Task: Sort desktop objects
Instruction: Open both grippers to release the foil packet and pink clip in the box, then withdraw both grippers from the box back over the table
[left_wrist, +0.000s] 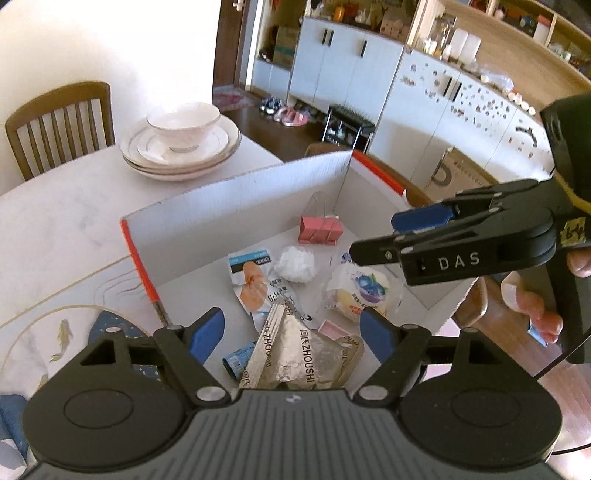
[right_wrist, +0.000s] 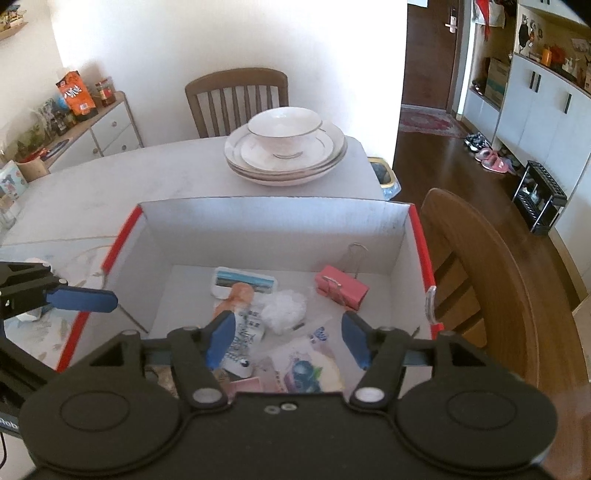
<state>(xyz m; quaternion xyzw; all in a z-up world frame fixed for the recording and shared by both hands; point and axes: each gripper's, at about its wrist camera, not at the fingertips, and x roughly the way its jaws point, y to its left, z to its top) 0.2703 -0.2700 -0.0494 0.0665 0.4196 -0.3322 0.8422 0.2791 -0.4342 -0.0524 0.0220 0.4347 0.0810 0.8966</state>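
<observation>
Dining-room daylight falls across a pale table (right_wrist: 110, 192), where a white cardboard box (right_wrist: 273, 221) with red-taped edges serves as the collecting point for desktop clutter. Beyond the box's far wall, a bowl (right_wrist: 282, 131) sits on stacked plates (right_wrist: 286, 158), with a wooden chair (right_wrist: 236, 99) behind them at the wall. Inside the box, a crumpled silver foil wrapper (left_wrist: 295, 354) lies at the near end, its lower edge cut off by the left gripper's body. Beside it lie an orange-and-white snack packet (left_wrist: 251, 284) and a blueberry-print pouch (left_wrist: 360, 291), whose small print is too blurred to read. Toward the box's far wall rest a pink binder clip (right_wrist: 341, 286) and a white crumpled wad (right_wrist: 286, 306). The left gripper (left_wrist: 295, 328) hovers above the box's near end, blue pads spread wide and holding nothing. The right gripper (right_wrist: 288, 339) hangs over the box's middle, likewise spread and empty; its handle is partly out of frame in the left wrist view.
</observation>
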